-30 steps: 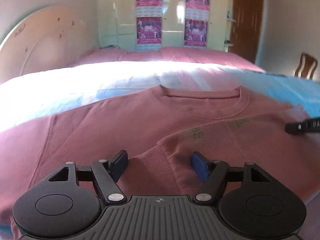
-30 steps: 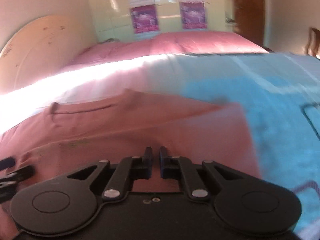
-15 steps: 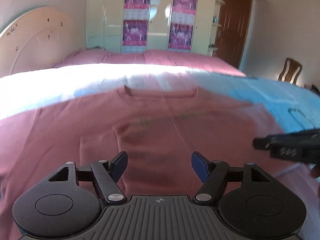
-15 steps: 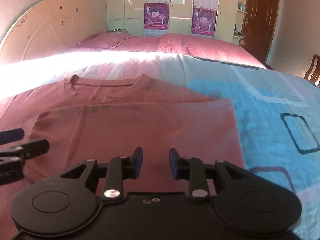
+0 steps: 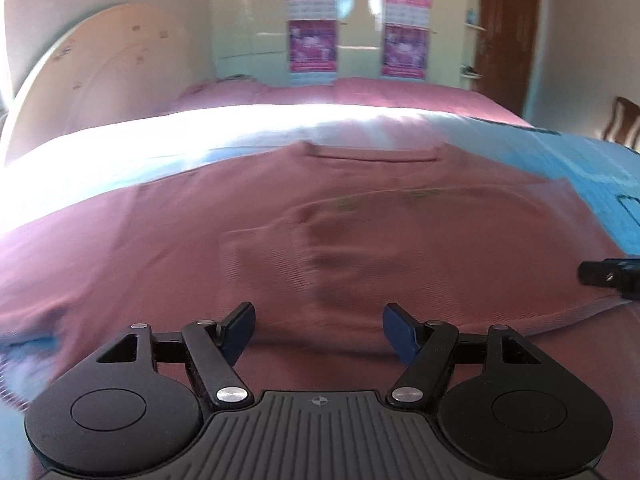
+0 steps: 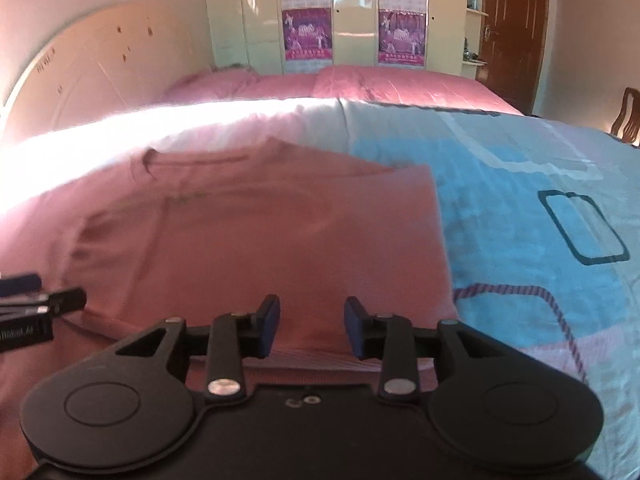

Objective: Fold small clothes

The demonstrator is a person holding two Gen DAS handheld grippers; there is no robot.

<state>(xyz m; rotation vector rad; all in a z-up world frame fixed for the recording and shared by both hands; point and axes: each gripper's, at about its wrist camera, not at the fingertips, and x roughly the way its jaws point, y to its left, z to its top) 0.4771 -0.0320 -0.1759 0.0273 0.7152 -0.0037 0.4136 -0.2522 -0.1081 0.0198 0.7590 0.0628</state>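
A bed (image 6: 520,216) with a blue patterned cover is carrying the work, stretching ahead of both tools toward pink pillows and a wardrobe hung with purple posters, whose print is too blurred to read.

The pink sweater (image 5: 360,232) is lying flat on that cover, directly ahead of and beneath both tools, its ribbed collar at the far end and its hem nearest the cameras. One sleeve appears to be lying folded across the chest, though blur is making the layers hard to separate. It is looking like a soft ribbed knit: light, limp, likely to sag and drag on the cover rather than slide, so it is asking for pinches at edges, not in the middle of the cloth. The hem corners and the side edge look like the best places to take hold. Faint greenish marks, perhaps lettering, are sitting on the chest, unreadable.

The left hand-held gripper (image 5: 318,330) is hovering over the lower middle of the sweater with its jaws wide apart, gripping nothing. The right hand-held gripper (image 6: 311,328) is hanging just above the hem, near the sweater's right edge, jaws apart and empty. Some white print on the left tool's side, seen from the right wrist view, is too blurred to make out.
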